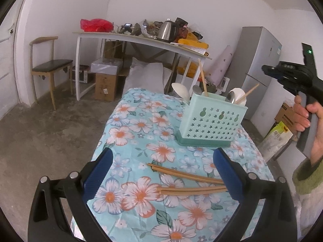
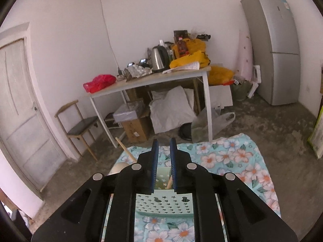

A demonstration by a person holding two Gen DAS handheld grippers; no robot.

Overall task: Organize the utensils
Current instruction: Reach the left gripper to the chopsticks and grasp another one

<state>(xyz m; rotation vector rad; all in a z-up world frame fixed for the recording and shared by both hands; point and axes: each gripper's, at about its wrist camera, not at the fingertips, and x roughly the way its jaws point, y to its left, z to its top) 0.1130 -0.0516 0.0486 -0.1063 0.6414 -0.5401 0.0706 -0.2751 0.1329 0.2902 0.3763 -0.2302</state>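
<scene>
Four loose tan wooden chopsticks [image 1: 187,181] lie at lower centre on the floral-clothed worktop [image 1: 141,125], between the wide-open jaws of the left gripper [image 1: 161,173]. The mint perforated plastic utensil holder [image 1: 212,121] stands beyond, centre right. Above it, the right gripper [image 2: 163,161] has its jaws slightly parted, gripping nothing.

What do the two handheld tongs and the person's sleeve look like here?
Both the left tongs and right tongs are black plastic frames with silver rivets and ribbed blue pads. The right unit shows a small green light. The sleeve is fuzzy olive green.
</scene>
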